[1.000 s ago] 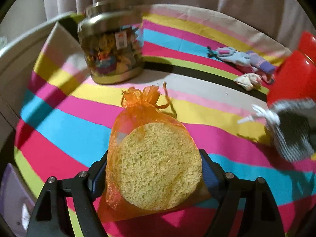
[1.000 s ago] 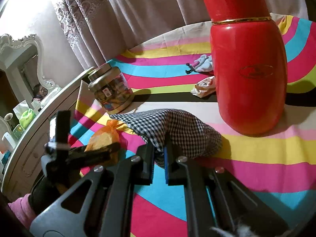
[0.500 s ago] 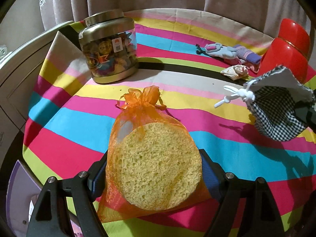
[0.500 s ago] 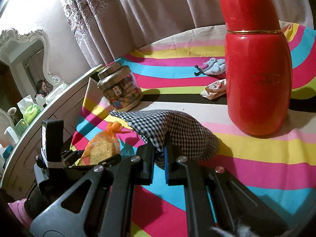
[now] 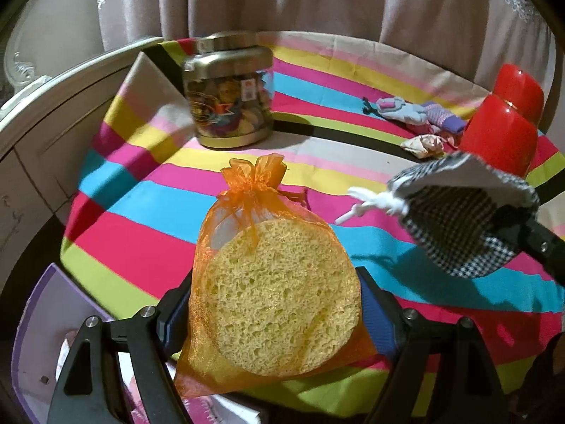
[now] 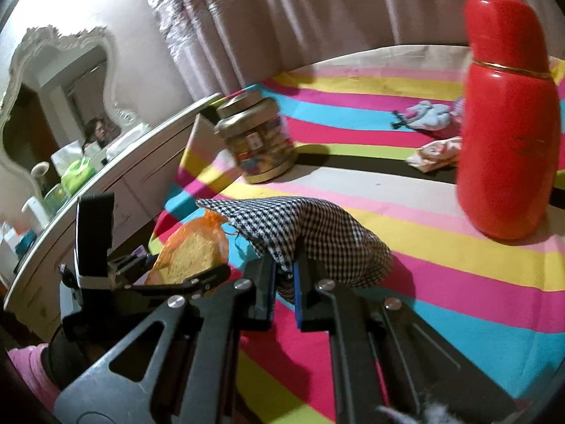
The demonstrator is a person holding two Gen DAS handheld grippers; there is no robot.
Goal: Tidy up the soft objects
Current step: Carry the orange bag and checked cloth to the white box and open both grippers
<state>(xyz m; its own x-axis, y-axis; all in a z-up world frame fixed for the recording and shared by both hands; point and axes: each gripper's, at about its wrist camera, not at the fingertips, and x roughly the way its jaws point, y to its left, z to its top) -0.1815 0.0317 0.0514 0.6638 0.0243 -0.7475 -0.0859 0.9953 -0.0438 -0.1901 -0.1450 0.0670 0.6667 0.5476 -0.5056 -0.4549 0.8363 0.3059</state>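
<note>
The orange mesh bag point(image 5: 268, 275) with a round yellow sponge point(image 5: 282, 296) inside is held off the striped cloth point(image 5: 148, 212), its long axis running away from the left wrist camera, with the tied, gathered neck pointing toward the far jar and the flat bottom nearest the camera. The left gripper point(image 5: 275, 304) has its jaws set wide, pressing the sponge's two sides through the mesh. To its right, the checked fabric pouch point(image 6: 310, 226) hangs in the air, pinched by one edge in the right gripper point(image 6: 284, 275), whose jaws are nearly together on the fabric; the pouch's long axis runs toward the left gripper, its mouth and white drawstring point(image 5: 374, 203) pointing that way. Beyond stand a gold-lidded jar point(image 5: 229, 92) and a red flask point(image 6: 505, 123), with small socks point(image 5: 416, 116) and a crumpled pale cloth point(image 5: 423, 145) lying between them on the cloth.
</note>
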